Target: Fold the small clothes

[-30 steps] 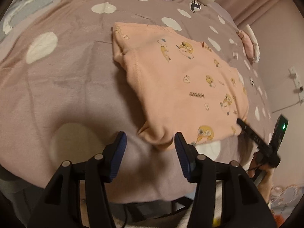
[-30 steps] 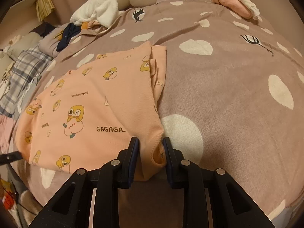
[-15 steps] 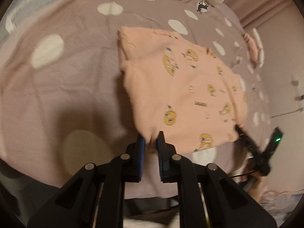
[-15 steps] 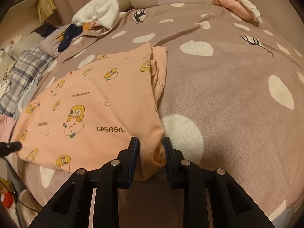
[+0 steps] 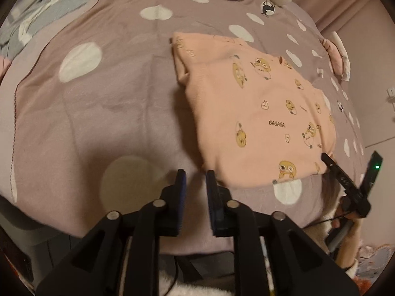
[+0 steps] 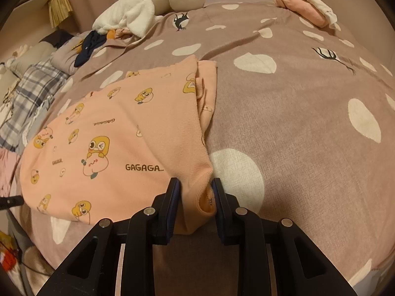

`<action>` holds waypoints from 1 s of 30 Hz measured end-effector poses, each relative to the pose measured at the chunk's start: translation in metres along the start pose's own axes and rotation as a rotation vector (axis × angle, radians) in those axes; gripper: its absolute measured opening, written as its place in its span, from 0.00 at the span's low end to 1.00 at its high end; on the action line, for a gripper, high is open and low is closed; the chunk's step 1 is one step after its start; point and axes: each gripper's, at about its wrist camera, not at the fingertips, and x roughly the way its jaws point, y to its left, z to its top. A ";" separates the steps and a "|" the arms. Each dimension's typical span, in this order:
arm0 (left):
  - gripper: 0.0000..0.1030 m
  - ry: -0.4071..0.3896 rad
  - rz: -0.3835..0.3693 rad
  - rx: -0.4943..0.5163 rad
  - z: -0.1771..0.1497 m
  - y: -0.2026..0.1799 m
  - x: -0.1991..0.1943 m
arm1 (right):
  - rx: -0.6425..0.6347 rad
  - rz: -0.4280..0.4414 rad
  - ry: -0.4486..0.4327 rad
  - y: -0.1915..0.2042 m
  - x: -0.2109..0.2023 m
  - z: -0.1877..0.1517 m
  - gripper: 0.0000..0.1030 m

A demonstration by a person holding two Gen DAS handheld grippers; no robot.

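A small peach garment (image 5: 254, 113) printed with yellow cartoon figures and "GAGAGA" lies partly folded on the bed; it also shows in the right wrist view (image 6: 118, 143). My left gripper (image 5: 196, 176) sits just off the garment's near left corner, its jaws a narrow gap apart with nothing between them. My right gripper (image 6: 195, 187) is shut on the garment's near right corner, with bunched cloth between its pads. The right gripper's black tip (image 5: 345, 180) shows at the garment's far edge in the left wrist view.
The bed has a mauve cover with white spots (image 6: 296, 123). A folded pink and white pile (image 6: 306, 7) lies at the far right. White plush items (image 6: 148, 7), dark cloth and plaid fabric (image 6: 29, 91) lie at the far left.
My left gripper closed on the garment's near corner half a second ago; now it has let go and drawn back slightly, jaws a little apart. My right gripper keeps its hold.
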 end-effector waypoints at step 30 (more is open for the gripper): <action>0.08 0.006 0.050 0.047 -0.003 -0.007 -0.001 | -0.006 -0.004 -0.015 0.003 -0.002 -0.004 0.26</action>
